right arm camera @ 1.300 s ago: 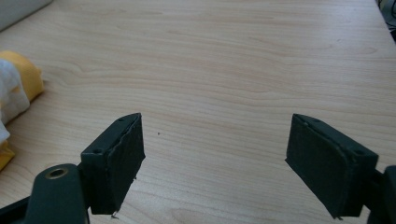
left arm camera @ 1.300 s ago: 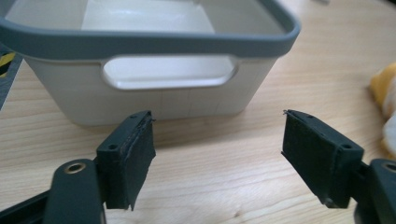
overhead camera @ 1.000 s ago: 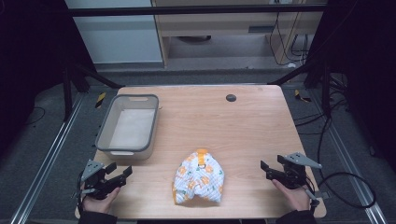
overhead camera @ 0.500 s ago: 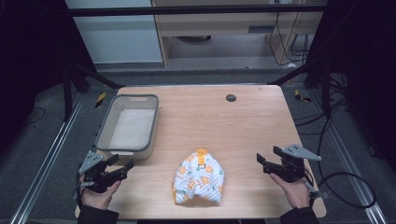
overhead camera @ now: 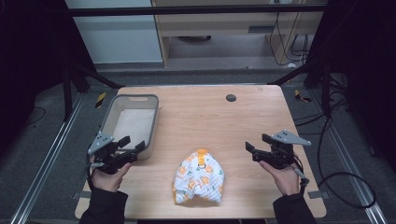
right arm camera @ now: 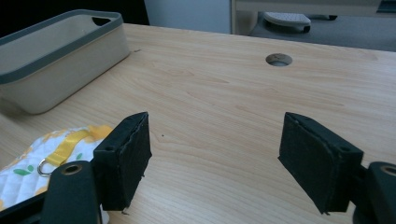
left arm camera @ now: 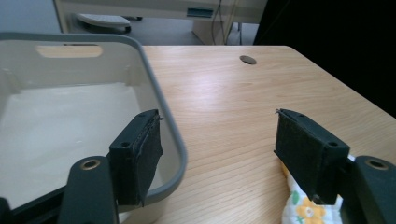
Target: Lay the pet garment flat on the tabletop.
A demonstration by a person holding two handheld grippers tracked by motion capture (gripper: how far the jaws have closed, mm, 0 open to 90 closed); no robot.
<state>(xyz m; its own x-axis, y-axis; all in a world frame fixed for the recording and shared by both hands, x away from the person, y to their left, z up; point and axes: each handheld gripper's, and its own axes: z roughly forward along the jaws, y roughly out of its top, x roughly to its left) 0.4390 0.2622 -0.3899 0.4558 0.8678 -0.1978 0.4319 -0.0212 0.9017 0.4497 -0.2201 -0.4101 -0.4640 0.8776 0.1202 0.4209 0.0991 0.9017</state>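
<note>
A folded patterned cloth lies near the counter's front edge, partly cut off in both gripper views, between the left tool and right tool, both with jaws apart.

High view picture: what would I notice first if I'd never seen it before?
Probably the bright quilted cloth with orange and yellow prints, bunched up near the front middle of the wooden table. Next, the two black grippers, the left gripper and the right gripper, each held open in a hand on either side of it. Then the empty grey bin at the table's left.
</note>
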